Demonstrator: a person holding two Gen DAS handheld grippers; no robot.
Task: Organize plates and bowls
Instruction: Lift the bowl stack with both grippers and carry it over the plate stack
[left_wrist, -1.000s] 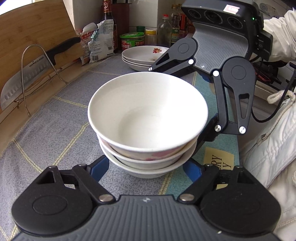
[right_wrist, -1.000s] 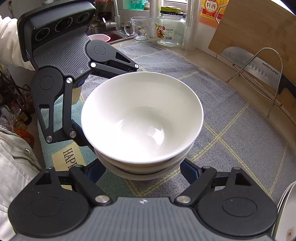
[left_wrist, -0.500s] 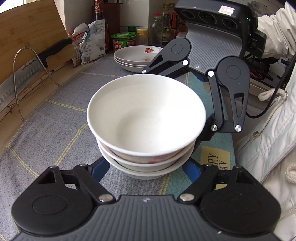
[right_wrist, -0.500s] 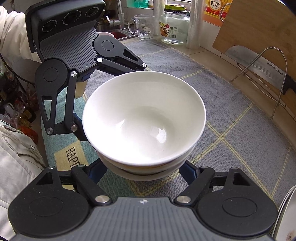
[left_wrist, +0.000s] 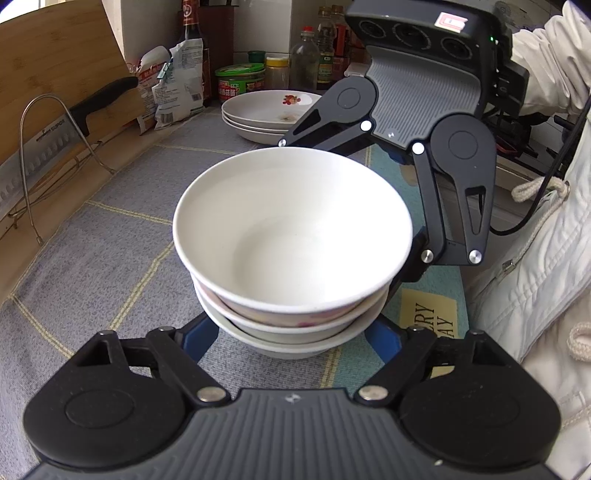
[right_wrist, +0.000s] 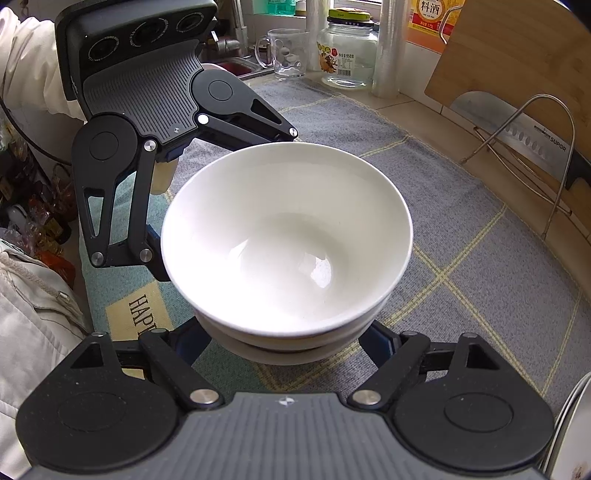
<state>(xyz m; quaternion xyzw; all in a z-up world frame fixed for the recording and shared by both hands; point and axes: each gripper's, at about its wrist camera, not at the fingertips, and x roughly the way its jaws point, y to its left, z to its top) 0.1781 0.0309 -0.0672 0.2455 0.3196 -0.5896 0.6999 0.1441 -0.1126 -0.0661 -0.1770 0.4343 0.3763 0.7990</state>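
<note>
Three nested bowls (left_wrist: 291, 236) are clasped low down from opposite sides by the left claw (left_wrist: 291, 343) and right claw (right_wrist: 284, 347), whose jaws have just been widening. Stacked plates (left_wrist: 266, 114) are seen at 12 o'clock on the worktop (left_wrist: 110, 229).

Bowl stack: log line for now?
bowl stack: three nested | left gripper: straddles base | right gripper: straddles base, jaws just opening | grip: unclear

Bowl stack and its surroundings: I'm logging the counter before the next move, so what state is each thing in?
bowl stack: three nested, upright, top bowl empty.
left tongs: astride the bottom bowl, contact hidden.
right tongs: astride it too, jaws just opened slightly, contact hidden.
plates: stacked, apart from the bowls.
knife: propped against the cutting board.
glass jar: lid on.
</note>
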